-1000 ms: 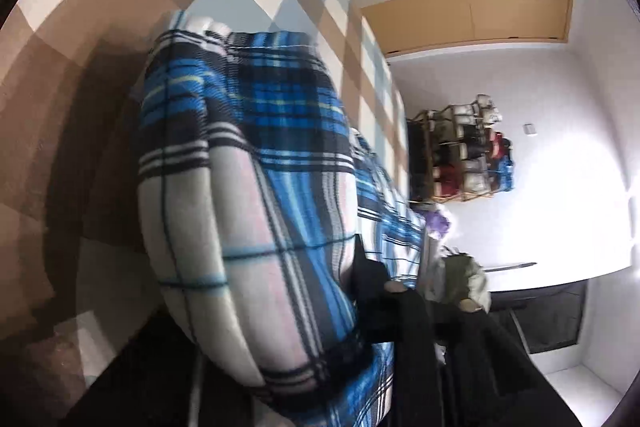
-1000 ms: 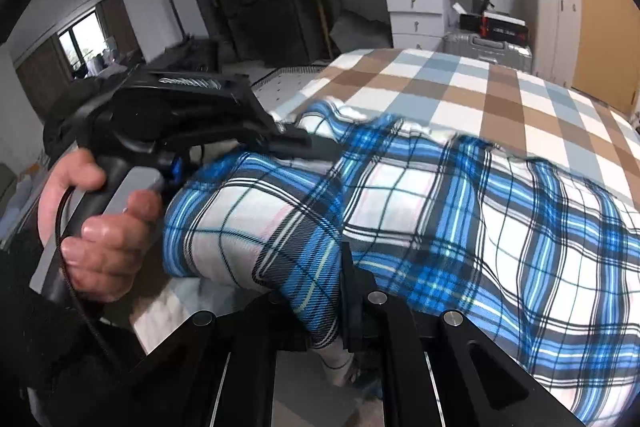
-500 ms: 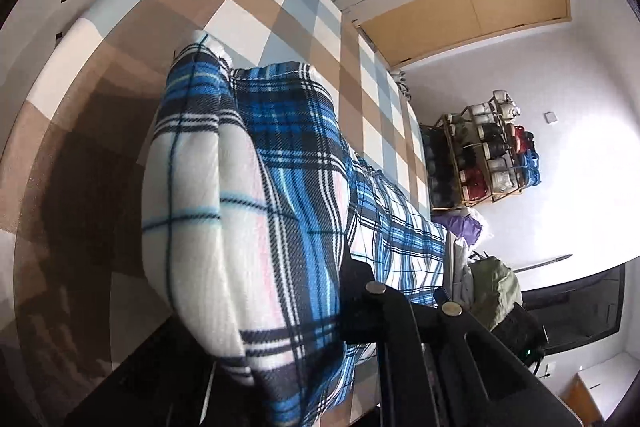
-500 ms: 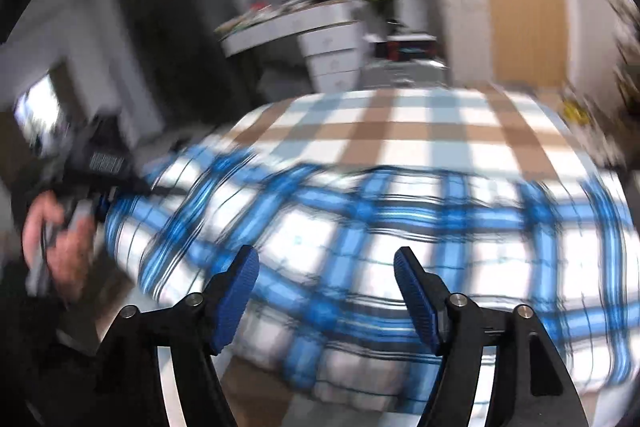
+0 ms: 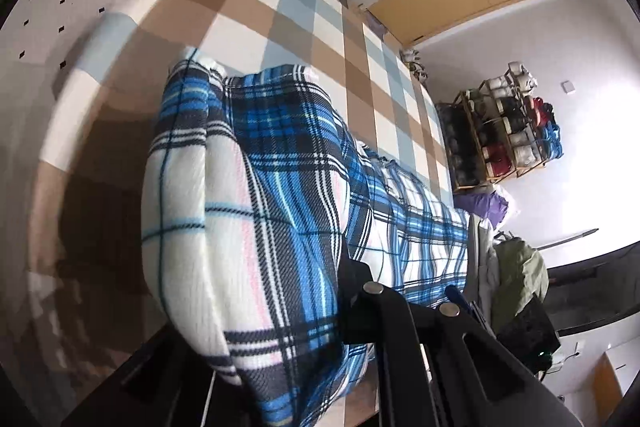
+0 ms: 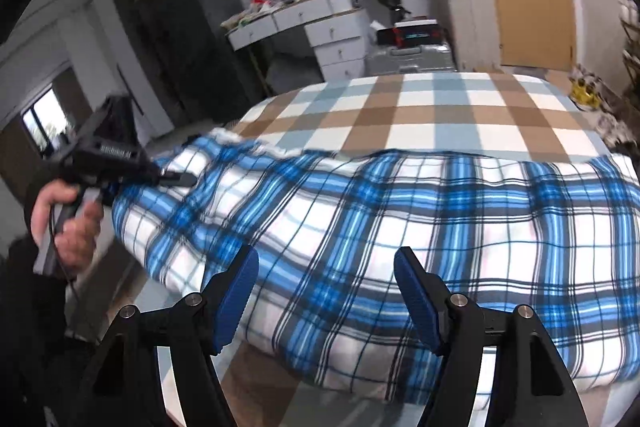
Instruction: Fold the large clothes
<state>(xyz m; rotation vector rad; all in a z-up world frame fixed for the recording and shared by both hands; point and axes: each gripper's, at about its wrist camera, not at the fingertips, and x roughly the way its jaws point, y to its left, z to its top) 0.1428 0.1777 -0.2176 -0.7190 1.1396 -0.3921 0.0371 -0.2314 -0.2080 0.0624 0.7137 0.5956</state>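
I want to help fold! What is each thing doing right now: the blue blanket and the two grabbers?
Blue plaid blanket: folded over, lying on the checked bed cover, one end pinched.
Left gripper: shut on the blanket's end.
Right gripper: fingers apart, holding nothing.

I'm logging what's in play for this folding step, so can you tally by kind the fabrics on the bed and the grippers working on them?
Blue plaid fleece garment: 1
Brown-and-white checked bed cover: 1
Grippers: 2, the left gripper shut on the garment's end, the right gripper open above it
Total: 4
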